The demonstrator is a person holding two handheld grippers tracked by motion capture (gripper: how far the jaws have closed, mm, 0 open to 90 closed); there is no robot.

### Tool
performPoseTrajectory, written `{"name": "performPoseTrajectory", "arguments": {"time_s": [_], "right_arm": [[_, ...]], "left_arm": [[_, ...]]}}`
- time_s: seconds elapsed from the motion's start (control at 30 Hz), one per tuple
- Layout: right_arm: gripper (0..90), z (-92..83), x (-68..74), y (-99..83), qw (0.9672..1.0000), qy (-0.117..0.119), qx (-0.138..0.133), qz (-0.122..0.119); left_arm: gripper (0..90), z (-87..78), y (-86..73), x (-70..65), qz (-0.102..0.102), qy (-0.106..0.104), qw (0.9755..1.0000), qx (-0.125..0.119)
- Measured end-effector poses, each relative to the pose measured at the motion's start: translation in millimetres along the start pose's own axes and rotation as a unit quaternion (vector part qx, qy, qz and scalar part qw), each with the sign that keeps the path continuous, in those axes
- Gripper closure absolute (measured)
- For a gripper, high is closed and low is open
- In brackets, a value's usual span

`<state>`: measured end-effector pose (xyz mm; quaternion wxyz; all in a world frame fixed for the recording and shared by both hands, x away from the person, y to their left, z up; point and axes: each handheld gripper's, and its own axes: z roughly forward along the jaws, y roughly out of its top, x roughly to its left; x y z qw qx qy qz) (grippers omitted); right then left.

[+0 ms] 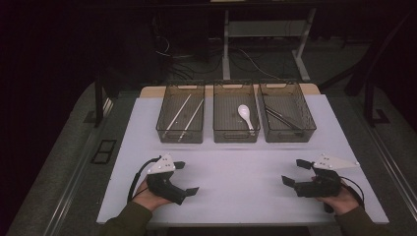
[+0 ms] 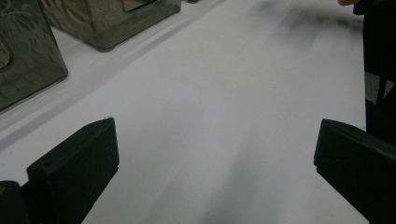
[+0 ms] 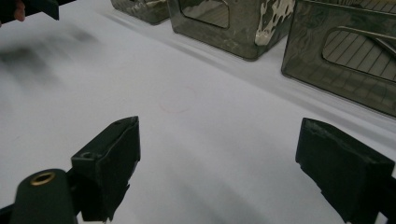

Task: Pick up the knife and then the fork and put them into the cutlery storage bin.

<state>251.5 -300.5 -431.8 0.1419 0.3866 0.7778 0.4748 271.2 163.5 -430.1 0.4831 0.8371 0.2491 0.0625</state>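
Both grippers rest low on the white table [image 1: 236,182], jaws spread wide and holding nothing. The left gripper [image 1: 188,178] and right gripper [image 1: 296,172] face inward toward each other across bare tabletop. Three smoky bins stand in a row well ahead of them: the left bin [image 1: 180,112] with pale chopsticks [image 1: 183,115], the middle bin [image 1: 236,112] with a white spoon [image 1: 246,116], the right bin [image 1: 286,111] with dark utensils [image 1: 282,118]. Hands grip each handle from below, wrists level. The dark utensils are hard to make out; the bins are cut off in both gripper views.
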Motion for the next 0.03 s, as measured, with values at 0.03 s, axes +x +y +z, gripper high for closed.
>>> {"name": "performPoseTrajectory", "arguments": {"time_s": [0.03], "right_arm": [[13.7,-0.2,0.0,0.2,1.0,0.0,0.0,0.001]], "left_arm": [[0.0,0.0,0.0,0.2,0.001,0.0,1.0,-0.001]]}}
